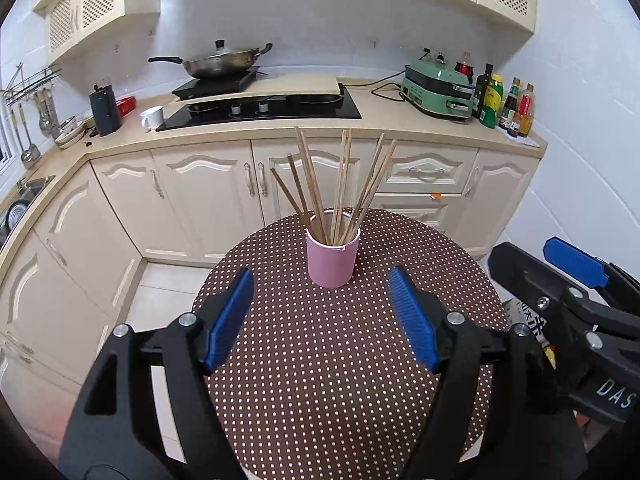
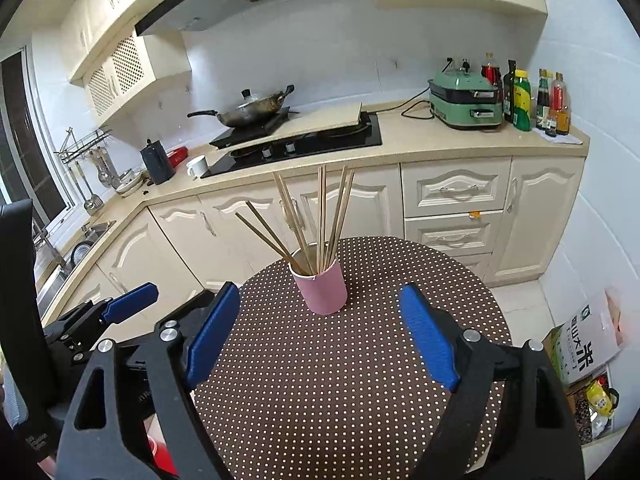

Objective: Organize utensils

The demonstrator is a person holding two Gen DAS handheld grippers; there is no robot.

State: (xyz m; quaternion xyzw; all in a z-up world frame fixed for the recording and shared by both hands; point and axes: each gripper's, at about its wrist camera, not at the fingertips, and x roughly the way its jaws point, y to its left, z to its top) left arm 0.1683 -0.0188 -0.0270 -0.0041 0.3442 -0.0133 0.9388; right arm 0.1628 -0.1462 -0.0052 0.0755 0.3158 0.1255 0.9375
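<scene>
Your left gripper [image 1: 320, 316] is wide open and holds nothing. Your right gripper [image 2: 320, 334] is wide open too, and it is empty as well. No earlier look is here, so only this moment is told. Both grippers hang above the near part of the round worktop [image 1: 320, 380], which has a brown cloth with white dots. They point down at a slant toward the pink cup [image 1: 333, 262]. The cup stands upright near the far edge of the worktop, well apart from both grippers. The chopsticks [image 1: 344, 184] stand in the cup and fan out to both sides, with their tops leaning apart. In the left view you can see your right gripper off to the right side. Behind the worktop is a kitchen counter with a wok [image 1: 220, 62] on a hob and a green cooker [image 1: 438, 86] next to some bottles [image 1: 504, 98].
</scene>
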